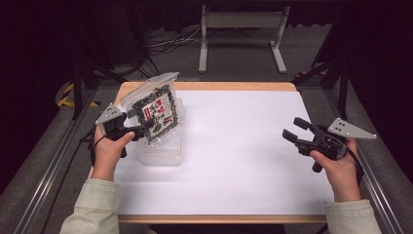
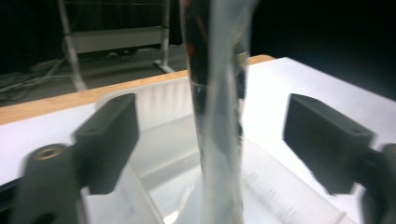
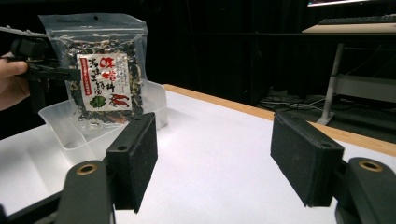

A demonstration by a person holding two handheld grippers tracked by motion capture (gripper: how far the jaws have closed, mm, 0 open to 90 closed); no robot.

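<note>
The high view looks forward and down from above the person's side of the white-covered table [image 1: 234, 161], far enough back to take in the whole top, both forearms and the dark floor beyond. The left gripper view sits very close, looking along its own jaws at the edge of a clear packet [image 2: 219, 116] standing in a translucent container [image 2: 154, 149]; it is blurred, so finer detail is probably unreliable. The right gripper view looks low across the table from well apart, facing the packet [image 3: 100, 70] and container [image 3: 70, 126] broadside. All three views share that packet and container, seen in the high view at the table's left [image 1: 158, 109].
</note>
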